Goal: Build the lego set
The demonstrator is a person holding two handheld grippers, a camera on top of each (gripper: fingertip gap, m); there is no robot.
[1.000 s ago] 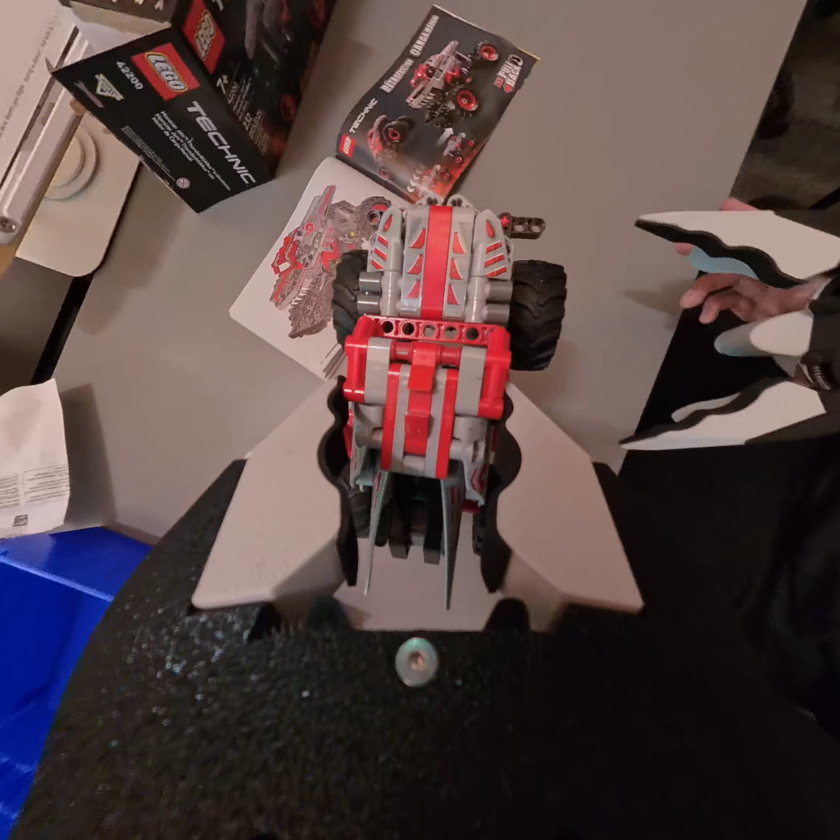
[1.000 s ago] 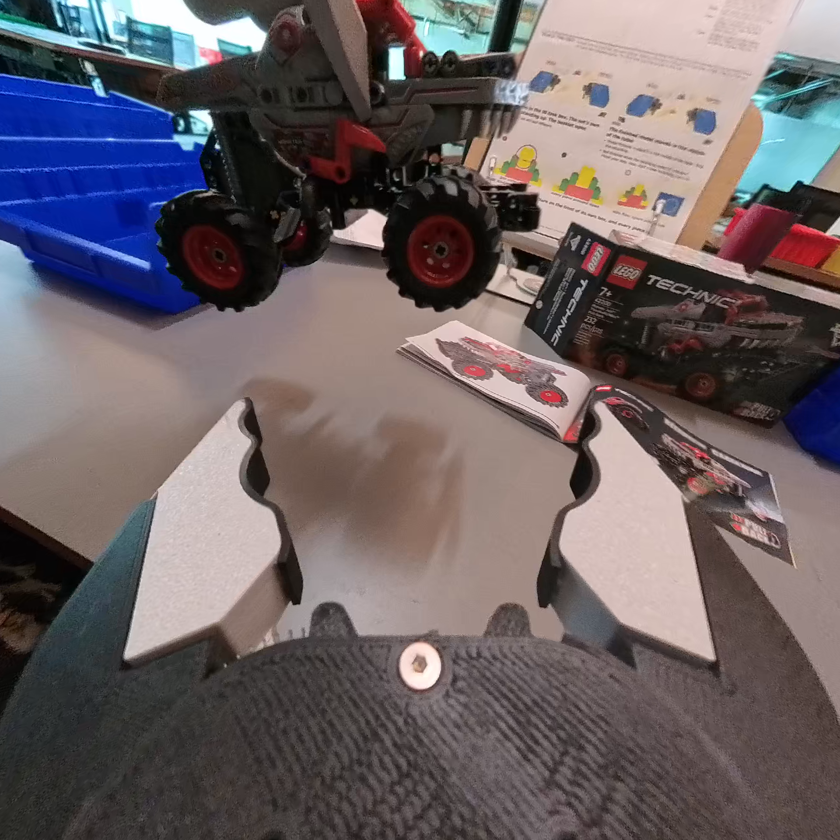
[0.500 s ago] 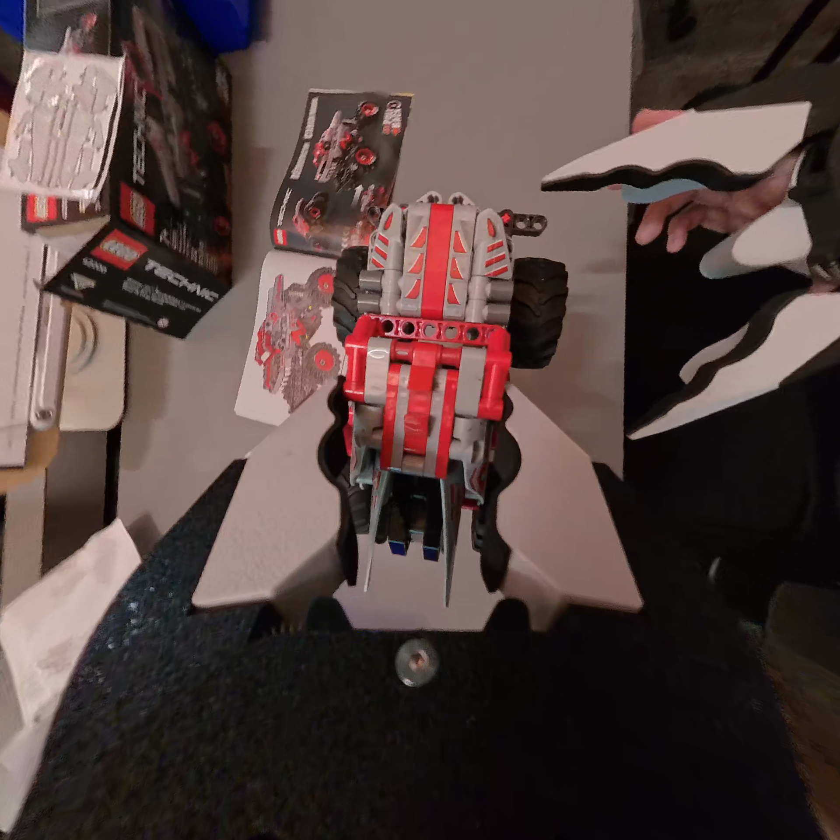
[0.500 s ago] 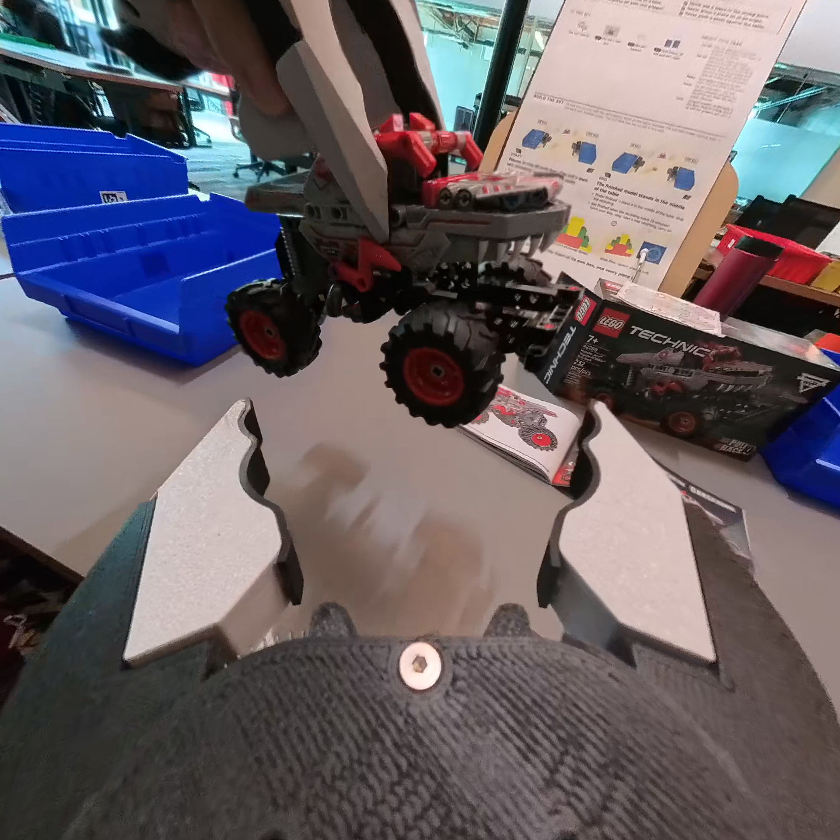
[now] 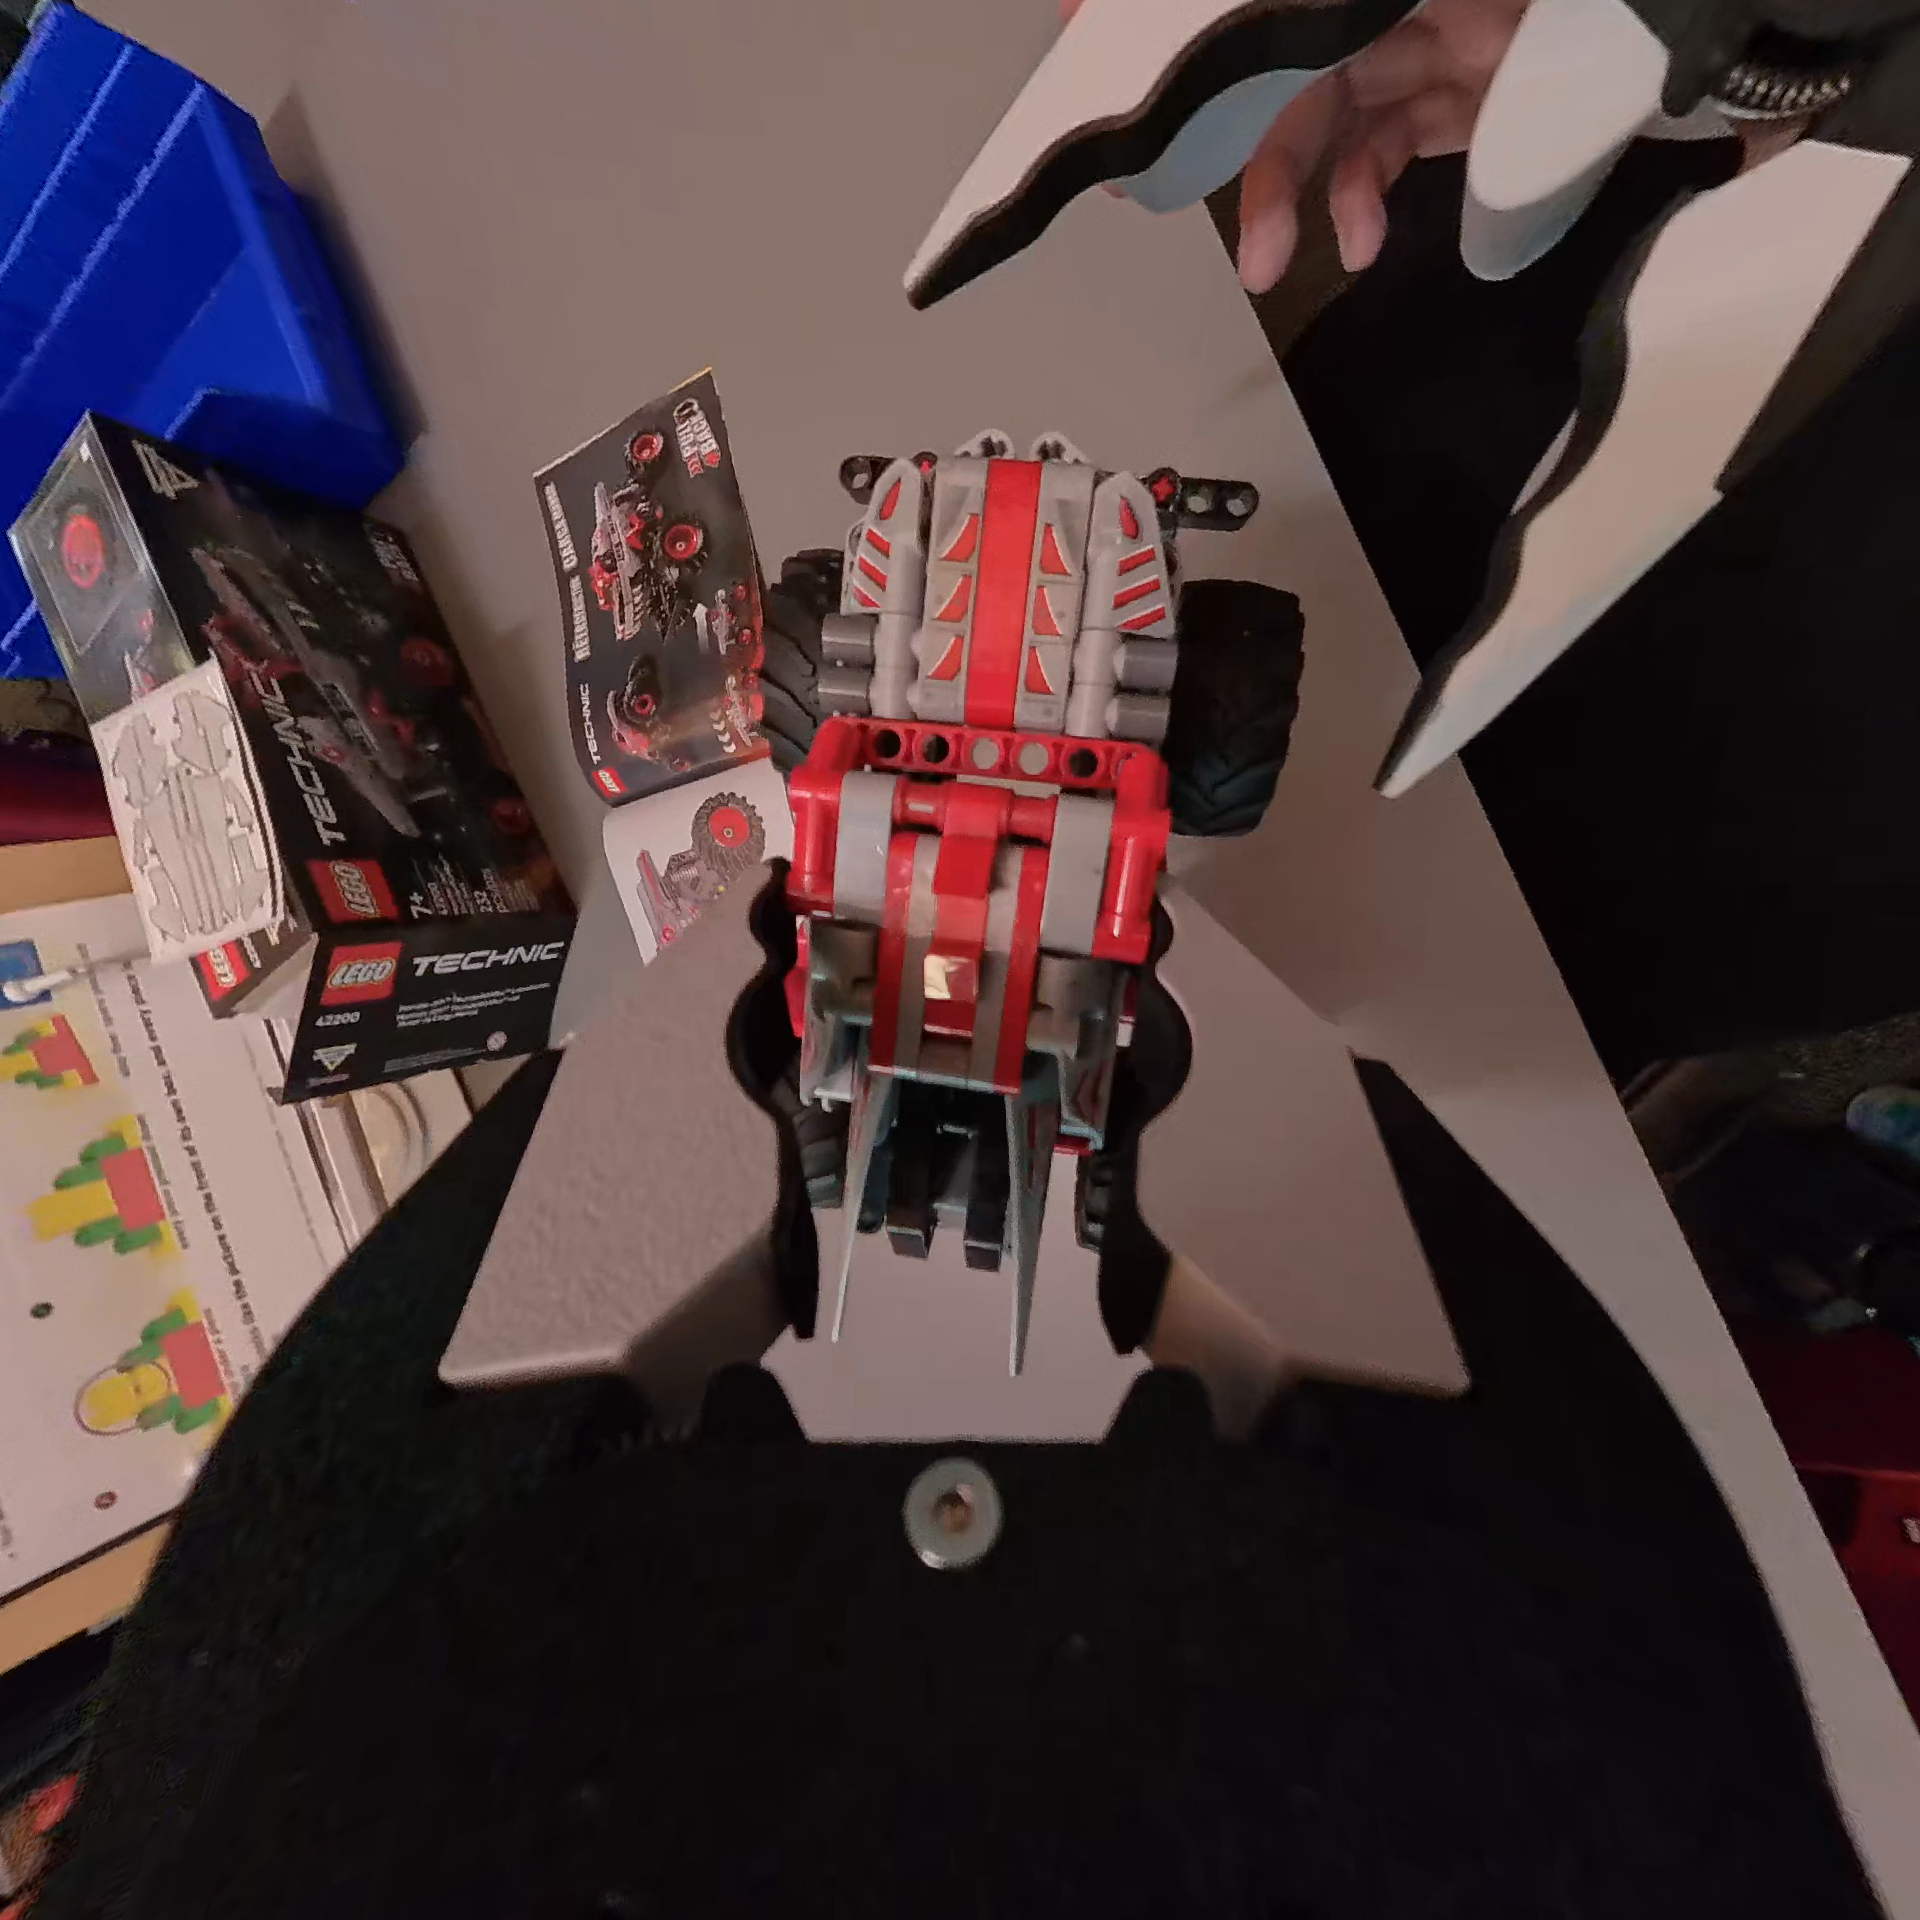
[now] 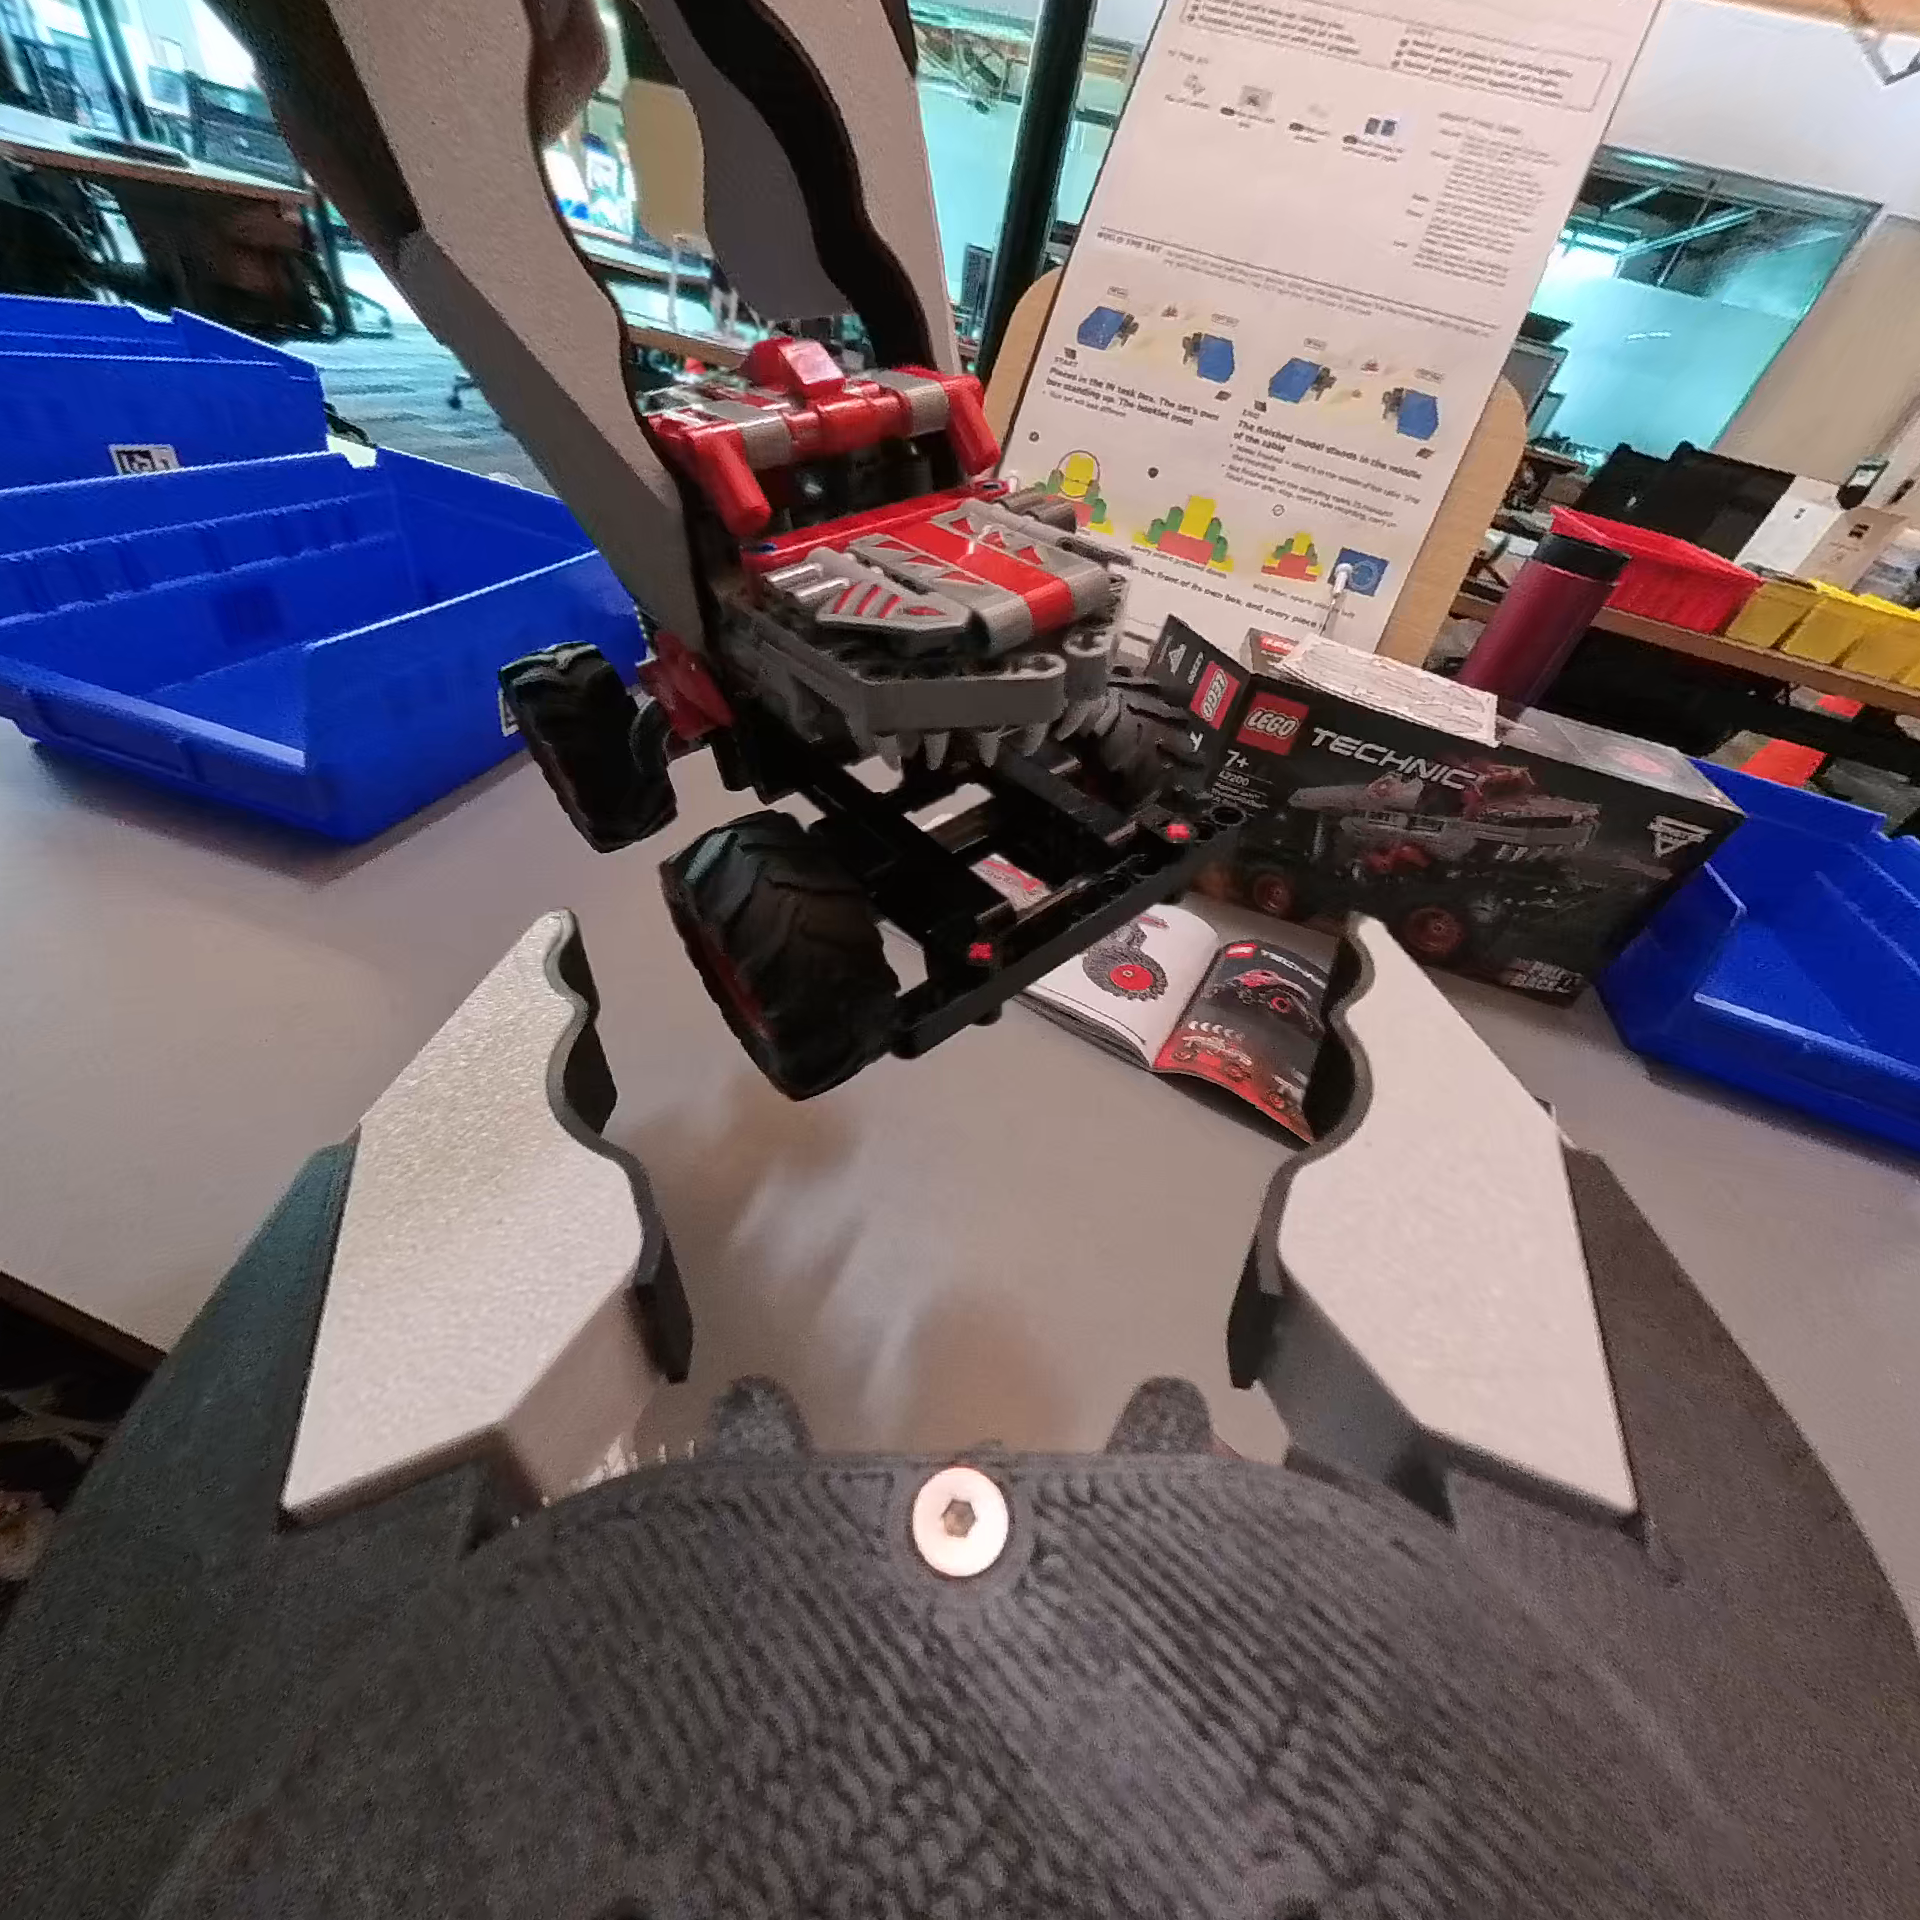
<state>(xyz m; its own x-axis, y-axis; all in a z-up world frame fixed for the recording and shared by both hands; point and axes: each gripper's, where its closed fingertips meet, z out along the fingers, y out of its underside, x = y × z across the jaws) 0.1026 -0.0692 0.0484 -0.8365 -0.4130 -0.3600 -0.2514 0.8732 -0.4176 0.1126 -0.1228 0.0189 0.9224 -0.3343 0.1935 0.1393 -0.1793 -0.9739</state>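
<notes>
Lego truck (image 5: 987,831), red and grey with black tyres, is hanging clear above the grey table (image 5: 644,260), not touching it. The left gripper (image 5: 961,935) is clenching the truck's rear body between its two grey fingers (image 5: 623,1174); the bonnet is pointing away from the camera and the nose is tilting down toward the table. In the right wrist view the same truck (image 6: 894,623) is showing front-on, toothed grille and black chassis frame facing the right gripper (image 6: 961,997), with the left gripper (image 6: 665,343) coming down onto it from above. The right gripper is standing released, jaws wide apart and holding nothing, low over the near edge of the table, just short of the truck's front wheel (image 6: 790,945). From the left wrist view the right gripper (image 5: 1195,499) is hovering beyond the truck, a person's hand (image 5: 1340,177) behind it. Under and just beyond the truck, an open instruction booklet (image 6: 1174,987) is lying flat on the table. Past it the dark set box (image 6: 1455,821) is sitting toward the far edge, with a pale sticker sheet (image 6: 1392,675) resting on top. A blue bin (image 6: 260,634) is occupying the far left part of the table, another blue bin (image 6: 1787,966) the right edge. A white instruction board (image 6: 1320,312) is standing upright behind the box, a maroon bottle (image 6: 1538,613) beside it.
</notes>
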